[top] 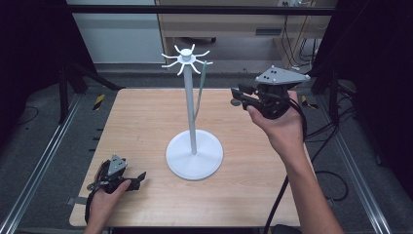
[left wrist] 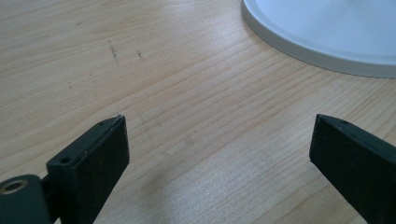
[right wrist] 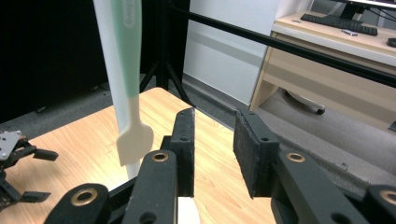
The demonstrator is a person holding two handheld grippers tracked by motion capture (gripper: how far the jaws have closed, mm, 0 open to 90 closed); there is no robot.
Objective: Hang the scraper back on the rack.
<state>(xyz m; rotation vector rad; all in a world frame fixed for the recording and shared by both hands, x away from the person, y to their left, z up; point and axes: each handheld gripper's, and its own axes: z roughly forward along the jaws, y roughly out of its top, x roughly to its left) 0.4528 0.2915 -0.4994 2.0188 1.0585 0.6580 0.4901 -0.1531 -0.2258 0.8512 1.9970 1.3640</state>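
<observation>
The left gripper (top: 127,181) rests low on the wooden table (top: 146,122) near its front-left corner, jaws spread wide and empty. The right gripper (top: 237,97) is held high by the right hand (top: 280,124), jaws partly apart with nothing between. Just beside it, a green-and-white spatula (right wrist: 127,79) hangs from the white hook stand (top: 193,117) at the table's middle.

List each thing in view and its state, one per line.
White stand: upright on the table, one item hung from its top hooks.
Green and white spatula: hanging from a hook, blade down, free of both grippers.
Left gripper: open, low over the table, holding nothing.
Right gripper: raised beside the spatula, jaws apart, holding nothing.
</observation>
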